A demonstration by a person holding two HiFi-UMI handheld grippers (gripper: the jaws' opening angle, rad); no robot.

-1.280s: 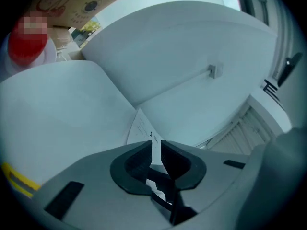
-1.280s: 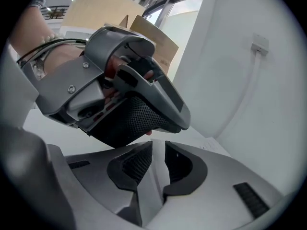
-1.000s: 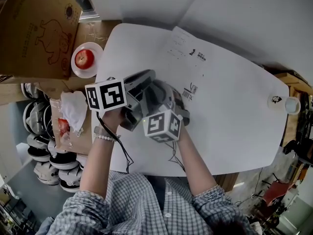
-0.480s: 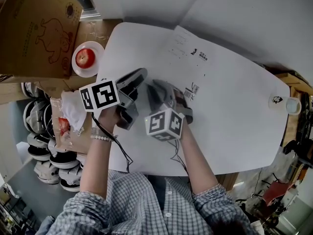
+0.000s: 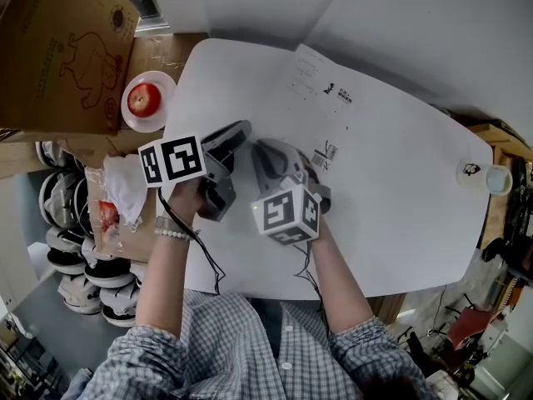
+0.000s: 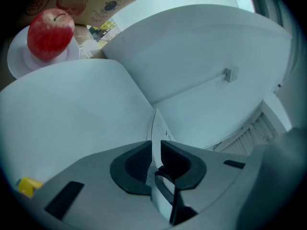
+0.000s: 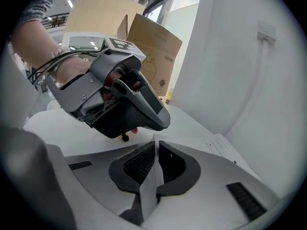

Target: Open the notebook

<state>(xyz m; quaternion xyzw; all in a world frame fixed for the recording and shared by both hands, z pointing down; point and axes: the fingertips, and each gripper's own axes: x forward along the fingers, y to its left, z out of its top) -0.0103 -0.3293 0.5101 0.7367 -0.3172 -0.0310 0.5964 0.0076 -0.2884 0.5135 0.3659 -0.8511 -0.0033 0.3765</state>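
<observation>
Left gripper (image 6: 156,163) pinched shut on thin white leaf (image 6: 154,123) of notebook (image 5: 331,94), leaf edge-on between its pads. Right gripper (image 7: 156,161) opened wide a moment ago, now closing. Same leaf's edge between its fingers, pads already against it. Left gripper has drawn away from right; fingertips now apart. Rest of notebook flat on table (image 5: 400,223) beyond both fingertips. Likely a fresh grip, leaf ready to swing open.

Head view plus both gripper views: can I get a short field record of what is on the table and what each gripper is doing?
table: white, rounded
notebook: white, flat on the table, small print showing
left gripper: shut on a thin white sheet
right gripper: jaws closing, pads on a thin white sheet
apple: red, on a white plate beside the table
cardboard box: next to the plate
</observation>
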